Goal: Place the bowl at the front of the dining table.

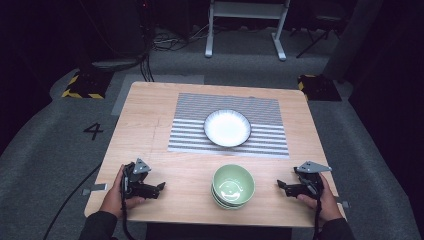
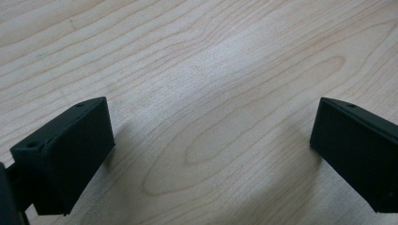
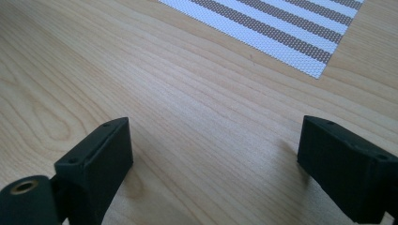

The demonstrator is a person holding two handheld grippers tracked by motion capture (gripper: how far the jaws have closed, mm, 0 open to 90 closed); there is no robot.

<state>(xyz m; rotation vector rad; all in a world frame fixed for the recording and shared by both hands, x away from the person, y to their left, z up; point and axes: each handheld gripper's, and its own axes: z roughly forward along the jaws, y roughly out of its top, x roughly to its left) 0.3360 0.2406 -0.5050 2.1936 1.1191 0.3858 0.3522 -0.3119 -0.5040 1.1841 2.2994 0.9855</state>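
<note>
Two black handheld grippers, left gripper (image 1: 161,187) and right gripper (image 1: 280,184), are resting open-fingered, flanking stacked pale green ceramic bowls (image 1: 233,186) on the light wooden table (image 1: 150,130).

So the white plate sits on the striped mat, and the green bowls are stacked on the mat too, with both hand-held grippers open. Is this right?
Not quite. In the high view the green bowls stand on the bare wooden table, nearer the person than the striped mat. The white plate is on the mat, and both hand-held grippers are open.
</note>
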